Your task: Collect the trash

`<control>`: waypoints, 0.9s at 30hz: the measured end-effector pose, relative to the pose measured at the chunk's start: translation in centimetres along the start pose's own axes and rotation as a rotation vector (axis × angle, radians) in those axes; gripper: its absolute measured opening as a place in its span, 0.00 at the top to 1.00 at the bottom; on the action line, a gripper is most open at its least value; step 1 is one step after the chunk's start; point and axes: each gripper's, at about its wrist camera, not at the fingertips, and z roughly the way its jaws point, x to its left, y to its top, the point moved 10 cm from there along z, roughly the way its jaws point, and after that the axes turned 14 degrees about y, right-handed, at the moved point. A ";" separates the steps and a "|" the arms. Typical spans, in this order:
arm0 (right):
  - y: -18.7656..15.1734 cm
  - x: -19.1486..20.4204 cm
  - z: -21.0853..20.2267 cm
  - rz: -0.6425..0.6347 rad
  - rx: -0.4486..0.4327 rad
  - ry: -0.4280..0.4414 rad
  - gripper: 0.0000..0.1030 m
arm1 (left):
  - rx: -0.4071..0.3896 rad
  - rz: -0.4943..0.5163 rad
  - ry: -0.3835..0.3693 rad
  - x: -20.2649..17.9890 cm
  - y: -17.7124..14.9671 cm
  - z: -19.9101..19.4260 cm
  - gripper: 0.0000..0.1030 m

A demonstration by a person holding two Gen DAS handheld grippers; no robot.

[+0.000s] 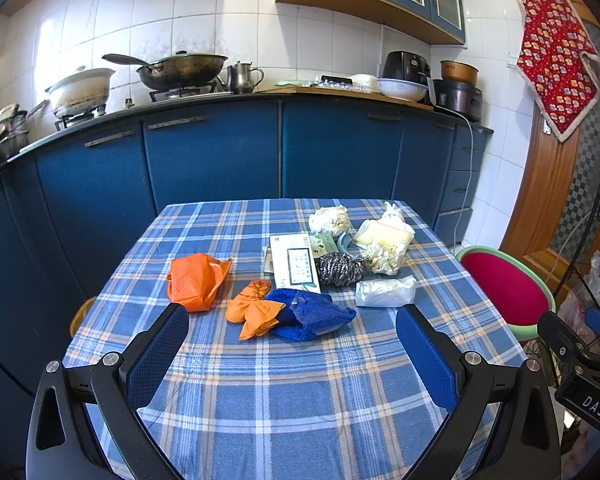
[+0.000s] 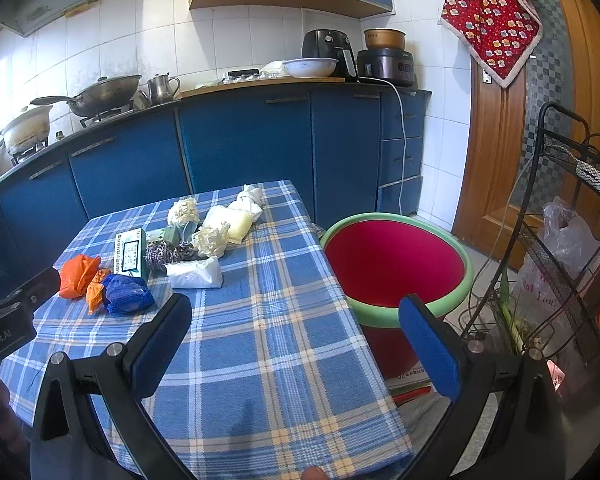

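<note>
**Inspector:** Status of the tools?

**Assistant:** The left gripper (image 1: 292, 334) hangs above the near part of the plaid-covered table (image 1: 260, 400), fingers spread wide and holding nothing. The right gripper (image 2: 296, 328) is likewise spread and empty, poised over the table's right edge with the basin beyond it.

**Inspector:** Location of the trash?

**Assistant:** All of it lies on the table, well ahead of both tools. Nearest the left gripper: a blue mesh scrap (image 1: 312, 314) touching an orange scrap (image 1: 254, 310), with a larger crumpled orange bag (image 1: 196, 280) just beside them. Behind those: a printed carton (image 1: 294, 264), a metal scouring ball (image 1: 340, 268), a clear plastic wrapper (image 1: 386, 291), and crumpled tissue wads (image 1: 384, 256) near a yellow sponge (image 1: 384, 234).

**Inspector:** Receptacle?

**Assistant:** A red basin with a green rim (image 2: 396, 260) stands beside the table's right edge, apparently empty.

**Inspector:** Step in hand?

**Assistant:** Judged as the opening approach; nothing is collected yet. The next move calls for lowering a spread gripper over the nearest scrap, pinching it, and carrying it to the basin.
</note>
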 end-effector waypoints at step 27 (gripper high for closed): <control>0.0 0.0 0.0 0.000 -0.001 0.000 0.01 | -0.001 -0.004 -0.003 0.1 -0.1 0.1 0.00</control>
